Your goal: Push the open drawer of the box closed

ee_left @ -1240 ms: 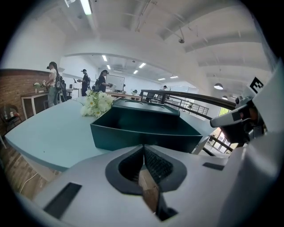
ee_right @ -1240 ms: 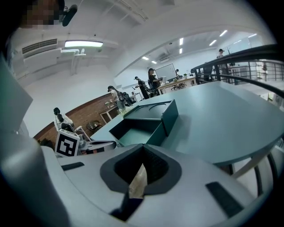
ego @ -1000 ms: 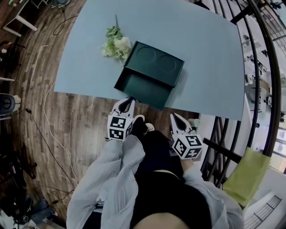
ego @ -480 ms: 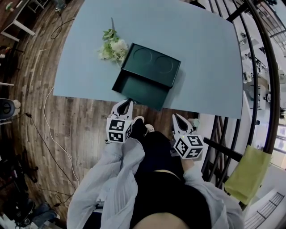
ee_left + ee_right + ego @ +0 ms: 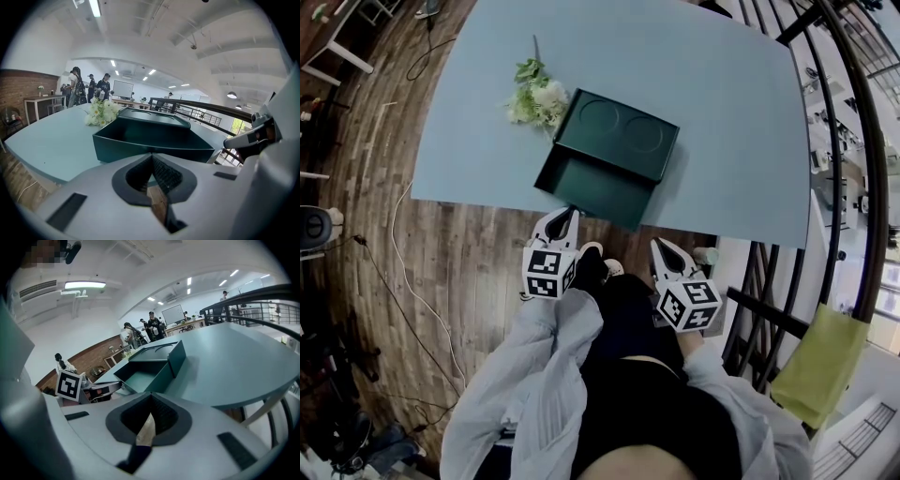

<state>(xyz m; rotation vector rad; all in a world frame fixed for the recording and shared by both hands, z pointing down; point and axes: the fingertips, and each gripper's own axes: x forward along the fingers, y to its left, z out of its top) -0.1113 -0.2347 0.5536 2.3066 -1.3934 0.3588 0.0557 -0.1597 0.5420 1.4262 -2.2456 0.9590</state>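
Note:
A dark green box lies on the light blue table, its open drawer pulled out toward the table's near edge. The drawer looks empty in the right gripper view. My left gripper is shut, its tip just short of the drawer's front left corner; the drawer front fills the view right ahead of it. My right gripper is shut too, held below the table edge, to the right of the drawer and apart from it.
A small bunch of white flowers lies against the box's far left side. A black railing runs along the right. A white cable trails on the wood floor at the left. People stand far back.
The right gripper has shifted slightly left, toward the drawer's side. The left gripper stays at the drawer's front corner. The drawer remains open.

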